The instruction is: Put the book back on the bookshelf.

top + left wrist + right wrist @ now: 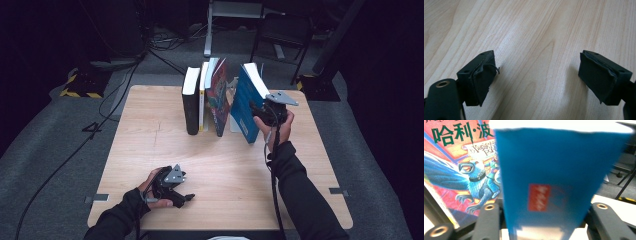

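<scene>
1. Blue book (243, 106) stands at the right end of the row on the far half of the table (225, 170), leaning left with its white page edge up; in the right gripper view its blue cover (554, 177) carries a red label.
2. No container is here; the nearest thing to one is the row of standing books.
3. Just left of the blue book leans the illustrated book (218, 97), whose cover shows a blue winged creature and Chinese lettering (461, 157); a gap at the foot keeps the two apart there.
4. Further left stand a thin pale book (203, 95) and a black book (190, 102), both upright and close together.
5. Behind the table, the dark floor holds cables, a chair (280, 35) and a yellow-and-black striped base (80, 82).
6. My right gripper (260, 111) is at the blue book's right side, jaws about half spread with the book's lower part between them; whether the pads press on it, I cannot tell.
7. My left gripper (186, 198) rests low over the near left of the bare wood, jaws wide apart (537, 75), holding nothing.
</scene>
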The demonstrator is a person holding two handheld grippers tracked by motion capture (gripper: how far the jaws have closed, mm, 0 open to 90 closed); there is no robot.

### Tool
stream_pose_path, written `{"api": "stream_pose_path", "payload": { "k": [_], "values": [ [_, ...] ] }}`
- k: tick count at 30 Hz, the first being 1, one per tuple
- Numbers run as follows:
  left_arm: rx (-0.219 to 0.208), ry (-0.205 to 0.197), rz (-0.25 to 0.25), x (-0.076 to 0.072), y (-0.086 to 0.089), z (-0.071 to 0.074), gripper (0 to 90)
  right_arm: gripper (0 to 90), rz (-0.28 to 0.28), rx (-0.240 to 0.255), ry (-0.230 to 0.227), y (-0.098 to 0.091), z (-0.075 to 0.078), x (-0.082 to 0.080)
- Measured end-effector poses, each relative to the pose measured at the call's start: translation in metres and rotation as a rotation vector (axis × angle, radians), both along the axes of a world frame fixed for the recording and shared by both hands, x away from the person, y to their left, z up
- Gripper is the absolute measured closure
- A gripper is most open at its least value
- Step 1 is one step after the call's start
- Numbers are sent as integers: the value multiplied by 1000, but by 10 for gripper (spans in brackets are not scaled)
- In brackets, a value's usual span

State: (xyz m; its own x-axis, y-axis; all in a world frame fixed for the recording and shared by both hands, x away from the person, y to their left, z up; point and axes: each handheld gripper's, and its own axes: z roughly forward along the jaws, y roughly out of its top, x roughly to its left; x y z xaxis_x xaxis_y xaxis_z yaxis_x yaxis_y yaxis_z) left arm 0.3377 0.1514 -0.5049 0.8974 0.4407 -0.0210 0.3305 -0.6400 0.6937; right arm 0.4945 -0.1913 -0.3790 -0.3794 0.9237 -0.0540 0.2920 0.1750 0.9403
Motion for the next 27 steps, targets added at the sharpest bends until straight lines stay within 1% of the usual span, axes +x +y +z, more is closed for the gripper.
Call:
{"api": "stream_pose_path", "payload": {
  "k": [1,2,4,7,8,10,12,13,14,16,18,19,20,21,22,23,24,26,27],
  "values": [
    [0,0,0,0,0,0,150,434,10,2,15,-4,-2,-3],
    [0,0,0,0,0,0,150,427,17,6,13,-6,-3,-5],
    [0,0,0,0,0,0,150,414,42,3,24,-11,-6,-9],
    [0,0,0,0,0,0,150,410,67,-1,24,-17,-9,-15],
    [0,0,0,0,0,0,150,410,75,-10,28,-19,-11,-18],
    [0,0,0,0,0,0,150,408,78,-15,30,-20,-12,-20],
    [0,0,0,0,0,0,150,409,96,-20,38,-24,-15,-23],
    [0,0,0,0,0,0,149,417,100,-21,45,-25,-16,-25],
    [0,0,0,0,0,0,150,452,118,-30,46,-27,-20,-29],
    [0,0,0,0,0,0,150,464,124,-38,48,-28,-22,-31],
    [0,0,0,0,0,0,150,487,138,-61,58,-29,-29,-34],
    [0,0,0,0,0,0,150,490,147,-79,70,-30,-35,-34],
    [0,0,0,0,0,0,150,526,153,-81,79,-31,-39,-34],
    [0,0,0,0,0,0,149,572,174,-82,89,-32,-44,-34],
    [0,0,0,0,0,0,149,586,188,-92,94,-31,-50,-33],
    [1,0,1,0,0,0,150,584,187,-106,90,-30,-53,-33],
    [1,-1,0,0,0,0,149,584,191,-107,88,-29,-55,-33],
    [2,0,0,0,0,0,149,587,197,-85,94,-30,-57,-31],
    [2,0,0,0,0,0,149,590,198,-83,90,-30,-57,-30]
  ]
}}
